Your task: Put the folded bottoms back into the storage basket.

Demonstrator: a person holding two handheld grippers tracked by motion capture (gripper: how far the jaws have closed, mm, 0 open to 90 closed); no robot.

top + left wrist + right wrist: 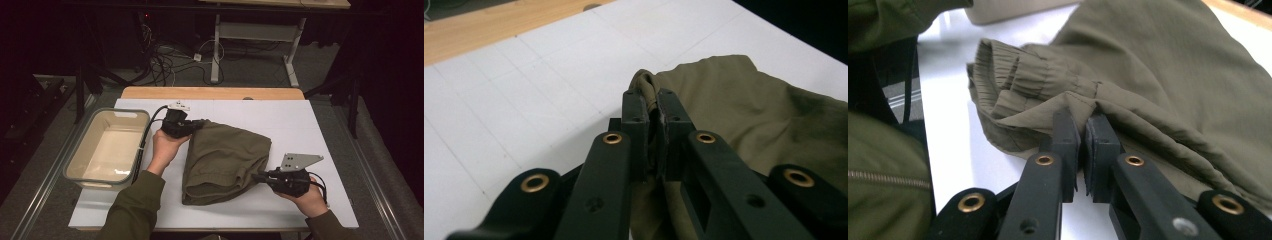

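An olive green garment [222,160] lies folded on the white table top [310,130], its elastic waistband [1013,82] at the near end. My left gripper [199,123] is shut on the garment's far left corner, and a bunch of cloth [650,89] sticks up between its pads in the left gripper view. My right gripper [256,176] is shut on the garment's right edge near the front. In the right gripper view the cloth [1168,75] is pinched between the two black jaws just beside the waistband.
A beige plastic tub [80,172] stands at the table's left side, close to my left hand. The wooden table edge [212,93] runs along the back. Cables and a metal stand sit on the floor beyond.
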